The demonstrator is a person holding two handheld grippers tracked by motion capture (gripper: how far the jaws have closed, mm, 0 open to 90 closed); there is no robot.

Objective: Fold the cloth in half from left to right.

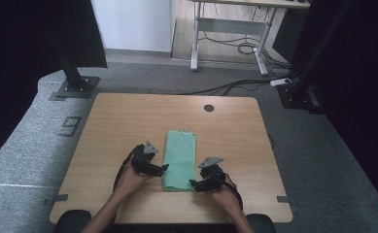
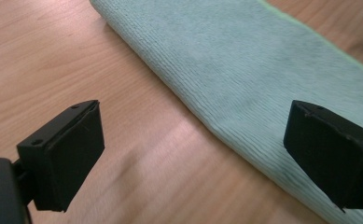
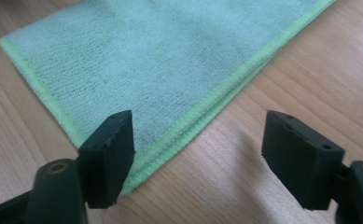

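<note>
**Folded cloth lies flat, a gripper at each long edge**

A green cloth [image 1: 180, 160] lies folded into a long narrow strip in the lower middle of the high view, on the bare wood of the worktop [image 1: 118, 121], with its long sides running away from the person. The left gripper [image 1: 163, 168] sits at the strip's left edge and the right gripper [image 1: 193, 183] at its lower right corner, one hand to each side. That placing looks meant for working the strip from both long edges at once, perhaps to fold it again or lift it.

Both grippers stand wide with nothing between their pads. In the left gripper view the rounded folded edge of the cloth [image 2: 244, 70] crosses the gap between the jaws, the right-hand pad over the fabric and the left-hand one over wood. In the right gripper view the corner of the cloth [image 3: 137, 70] lies by the left-hand jaw, apart from the pads.

The cloth is a pale mint green with a fine ribbed weave, like microfibre. A brighter green stitched hem runs along its open edges, and two layers show stacked at the corner. A small tag or loop sticks out at the far end in the high view. The surface lies smooth, with no bunching.
</note>
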